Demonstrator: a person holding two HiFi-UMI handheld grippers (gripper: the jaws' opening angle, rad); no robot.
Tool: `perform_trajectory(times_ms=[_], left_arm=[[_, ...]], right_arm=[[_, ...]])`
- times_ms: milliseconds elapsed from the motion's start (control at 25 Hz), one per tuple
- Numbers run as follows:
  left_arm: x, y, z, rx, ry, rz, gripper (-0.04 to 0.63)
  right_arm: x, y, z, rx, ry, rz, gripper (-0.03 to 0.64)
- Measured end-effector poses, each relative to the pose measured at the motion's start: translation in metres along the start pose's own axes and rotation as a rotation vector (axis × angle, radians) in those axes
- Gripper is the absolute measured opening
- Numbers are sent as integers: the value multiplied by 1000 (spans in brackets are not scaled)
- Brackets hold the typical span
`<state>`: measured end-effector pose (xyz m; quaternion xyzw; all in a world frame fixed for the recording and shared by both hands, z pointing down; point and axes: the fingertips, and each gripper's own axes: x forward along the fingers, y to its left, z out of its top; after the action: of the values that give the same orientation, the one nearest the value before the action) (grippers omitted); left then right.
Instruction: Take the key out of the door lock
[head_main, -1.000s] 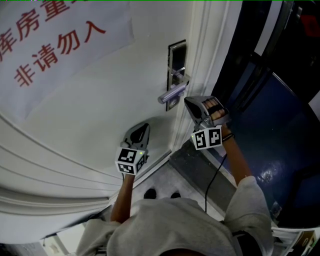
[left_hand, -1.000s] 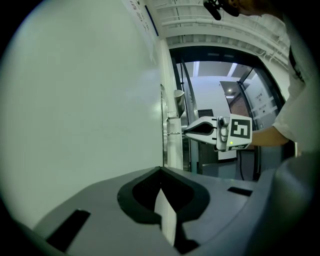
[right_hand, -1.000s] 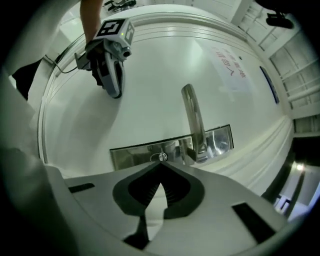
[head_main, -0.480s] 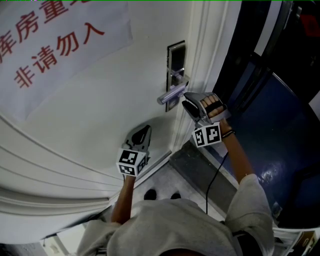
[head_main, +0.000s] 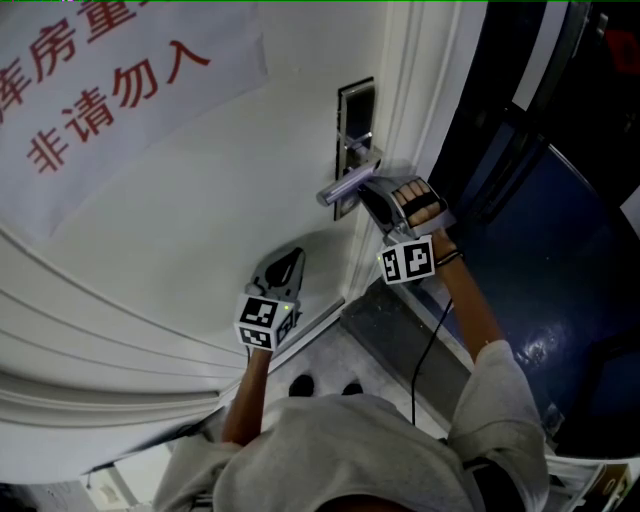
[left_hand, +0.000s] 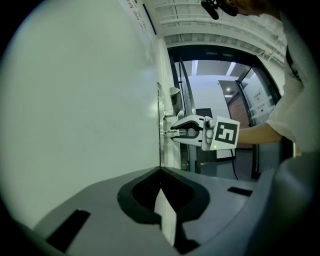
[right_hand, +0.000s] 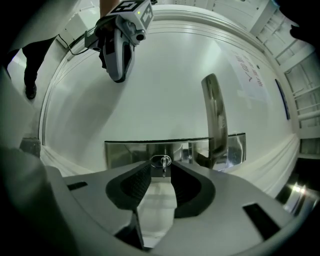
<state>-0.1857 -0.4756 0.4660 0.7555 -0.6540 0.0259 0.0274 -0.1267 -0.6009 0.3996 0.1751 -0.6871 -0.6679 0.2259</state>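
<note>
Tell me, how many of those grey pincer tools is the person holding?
2. The left gripper, shut, points at the bare door. The right gripper is at the lock plate, its jaws just closing, with the key between them.

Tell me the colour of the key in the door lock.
The key is silver metal; the right gripper view shows it best.

Key (right_hand: 163, 165) in lock (right_hand: 154, 161), beside handle (right_hand: 215, 115)

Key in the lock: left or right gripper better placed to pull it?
Right. The right gripper has the key between its jaws, which have just been closing, not visibly clamped. The left gripper is shut, lower on the door.
</note>
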Motion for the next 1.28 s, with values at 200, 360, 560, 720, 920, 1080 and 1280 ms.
perform_trajectory(times_ms=[200,360,560,720,920,1080,1280], left_arm=[[-3,4,-4,-7,12,11,17],[-4,7,-2,2,1,20,17],[-3,8,-3,0,10,24,17],[0,4,0,9,-4,12,17],[0,4,2,11,-5,13,15],[-2,4,4,11,-8,17,17],[-5,5,7,17,-21,16,17]], right_arm=[[7,-2,0,0,-4,-15,89],[10,-4,1,-13,-6,-38,43],[12,-6,1,-17,-1,-52,33],[11,-6,1,-14,6,-55,31],[10,-6,1,-3,5,-53,31],[10,-6,1,4,14,-47,31],[5,-6,0,13,17,-51,29]])
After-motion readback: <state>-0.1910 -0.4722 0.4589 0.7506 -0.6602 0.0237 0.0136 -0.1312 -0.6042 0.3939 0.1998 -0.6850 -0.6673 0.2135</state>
